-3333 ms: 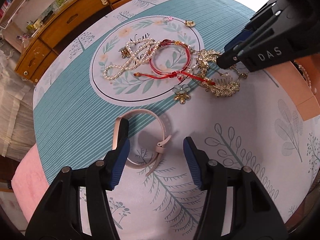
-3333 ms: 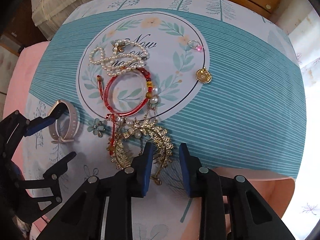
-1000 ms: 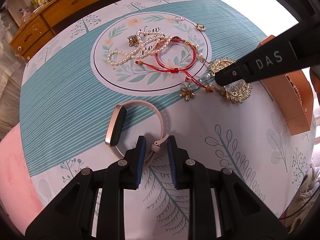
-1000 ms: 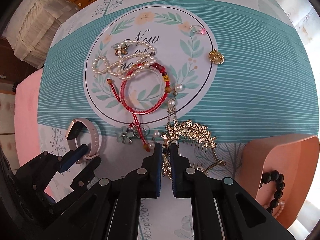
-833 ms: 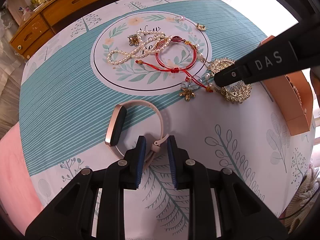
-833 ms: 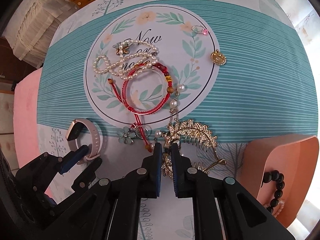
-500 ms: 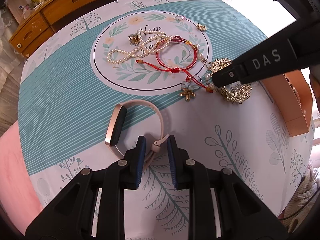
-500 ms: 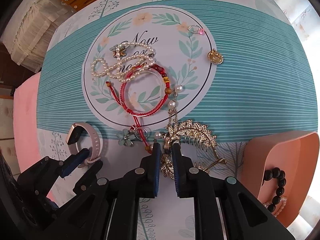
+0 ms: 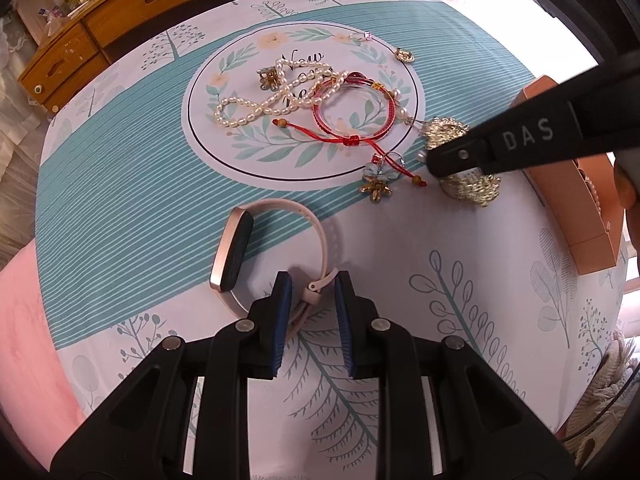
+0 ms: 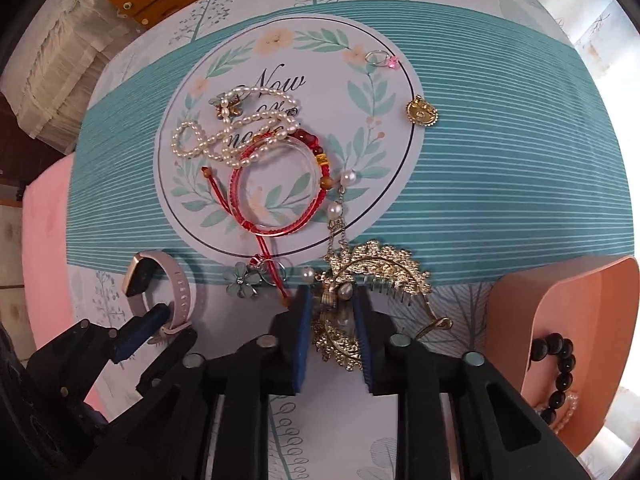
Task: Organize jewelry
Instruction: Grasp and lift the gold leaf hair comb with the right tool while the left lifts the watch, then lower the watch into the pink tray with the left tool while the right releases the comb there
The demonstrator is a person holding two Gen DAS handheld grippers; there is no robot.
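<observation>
A pale pink smartwatch [image 9: 240, 256] lies on the tablecloth; my left gripper [image 9: 310, 292] is shut on the watch's strap clasp. It also shows in the right wrist view [image 10: 160, 292]. My right gripper [image 10: 332, 304] has opened slightly around the gold hair comb [image 10: 384, 272], its jaws either side of the comb's pearl centre. The comb [image 9: 468, 188] is partly hidden by the right gripper in the left view. A pearl necklace [image 10: 240, 120], a red cord bracelet [image 10: 276, 196], a blue flower brooch [image 10: 242, 284], a gold charm [image 10: 421, 112] and a ring [image 10: 382, 59] lie on the cloth.
A peach jewelry box [image 10: 560, 352] stands at the right, holding a black bead bracelet [image 10: 558, 372]. It shows at the right in the left wrist view [image 9: 576, 200]. A wooden dresser [image 9: 132, 12] stands beyond the table. A pink cushion [image 9: 24, 320] lies at the left edge.
My right gripper's jaws have parted from nearly closed to a small gap around the comb. My left gripper stays shut on the watch strap and has not moved.
</observation>
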